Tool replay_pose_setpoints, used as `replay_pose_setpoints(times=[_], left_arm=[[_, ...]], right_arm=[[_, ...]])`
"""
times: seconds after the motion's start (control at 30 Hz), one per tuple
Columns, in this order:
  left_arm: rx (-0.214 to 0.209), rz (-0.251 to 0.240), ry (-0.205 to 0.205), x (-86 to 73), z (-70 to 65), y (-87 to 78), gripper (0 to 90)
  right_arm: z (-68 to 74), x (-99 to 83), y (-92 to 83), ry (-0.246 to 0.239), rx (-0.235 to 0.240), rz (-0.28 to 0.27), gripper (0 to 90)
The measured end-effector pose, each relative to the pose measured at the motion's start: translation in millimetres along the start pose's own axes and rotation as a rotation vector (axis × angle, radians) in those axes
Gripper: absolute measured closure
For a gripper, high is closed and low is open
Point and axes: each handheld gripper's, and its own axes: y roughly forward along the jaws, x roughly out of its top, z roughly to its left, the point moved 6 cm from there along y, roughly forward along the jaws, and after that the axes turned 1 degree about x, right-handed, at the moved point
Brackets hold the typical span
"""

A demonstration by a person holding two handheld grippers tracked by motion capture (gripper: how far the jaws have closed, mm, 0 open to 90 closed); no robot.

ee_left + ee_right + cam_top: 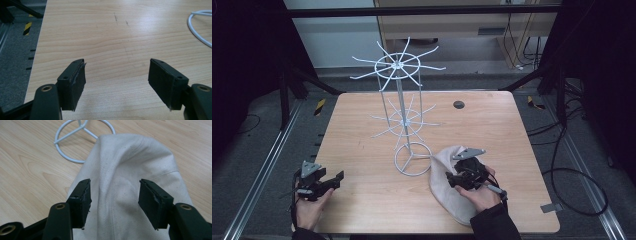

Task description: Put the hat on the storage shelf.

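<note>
Over the table from the high view, the right gripper (455, 178) hovers above a cream cloth bag (447, 192) lying against the base ring of the white wire rack (404, 118), while the left gripper (331, 181) rests low near the table's near left corner. Left gripper view: jaws wide apart over bare table (112, 37), holding nothing. Right gripper view: jaws spread either side of a raised fold, seemingly not yet touching, so a clean pinch probably means dropping squarely onto that ridge before closing.

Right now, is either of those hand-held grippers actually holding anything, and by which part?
Nothing is held. The right hand-held gripper is open, its jaws either side of a fold of the cream cloth bag but not closed on it. The left hand-held gripper is open over the table.
</note>
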Motion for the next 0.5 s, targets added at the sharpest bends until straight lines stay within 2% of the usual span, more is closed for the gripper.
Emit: replay_pose_setpoints(times=[0.2, 0.5], left_arm=[[-0.001, -0.001, -0.004, 0.2, 0.3, 0.1, 29.9], [-0.016, 0.015, -0.001, -0.9, -0.9, 0.7, 32.4]], right_arm=[[-1.7, -4.4, 8.7, 0.001, -0.011, 0.021, 48.4], [-2.0, -9.0, 20.5, -0.003, -0.027, 0.081, 64.9]])
